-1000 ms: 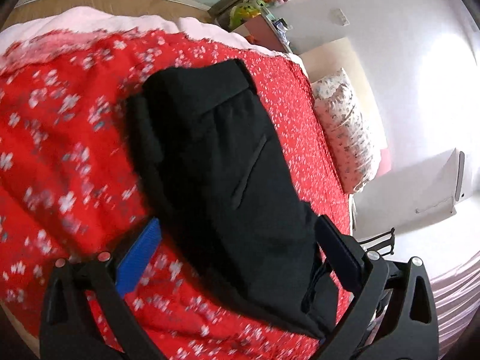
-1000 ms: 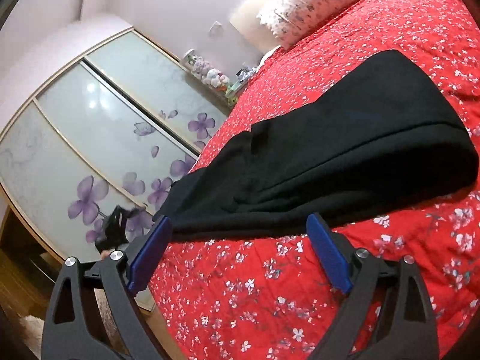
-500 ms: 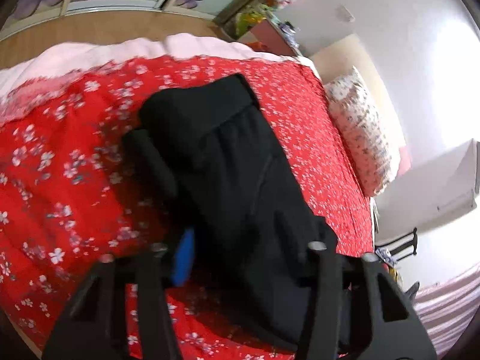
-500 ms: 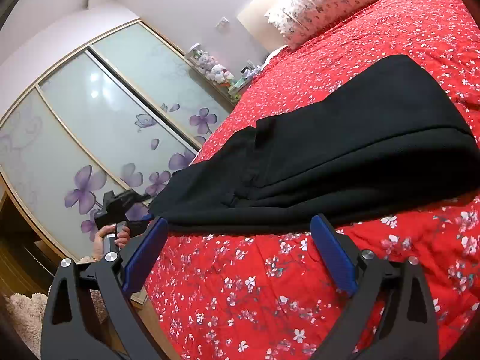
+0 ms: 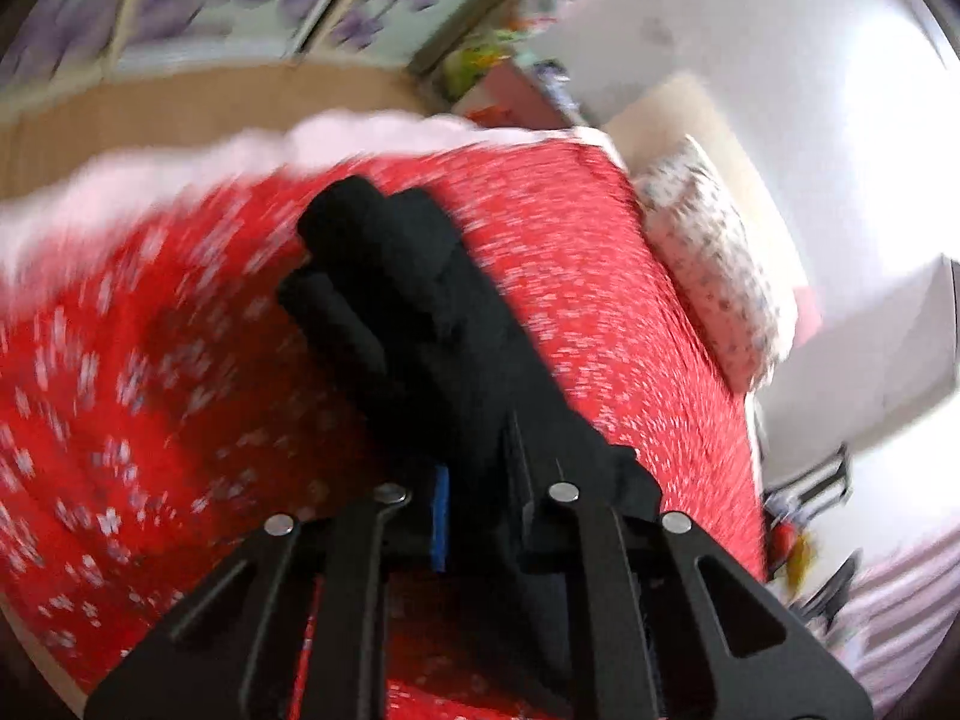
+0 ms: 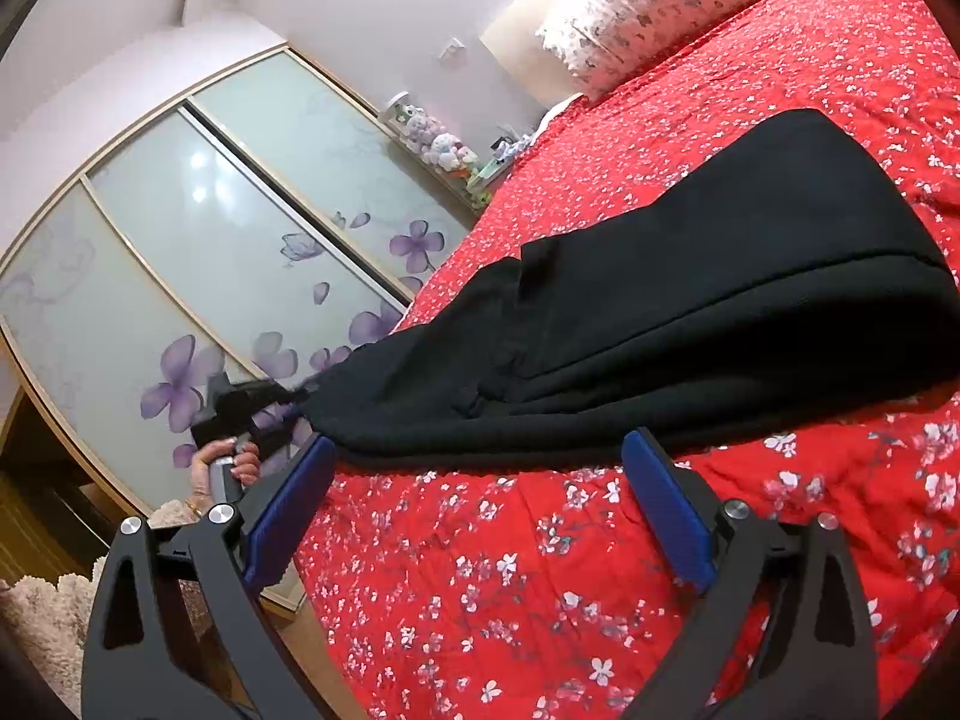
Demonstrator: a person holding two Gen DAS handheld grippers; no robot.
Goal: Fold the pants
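Black pants (image 6: 690,312) lie lengthwise on the red floral bedspread (image 6: 540,570), already doubled over, a thick folded edge facing the right wrist camera. Left gripper (image 5: 480,516) — jaws drawn narrow and clamped on the near end of the pants, cloth bunched between them; this view is motion-blurred. Right gripper (image 6: 474,498) — jaws spread wide, holding nothing, just above the bedspread beside the long edge of the pants. Floral pillow (image 6: 648,6) at the head of the bed
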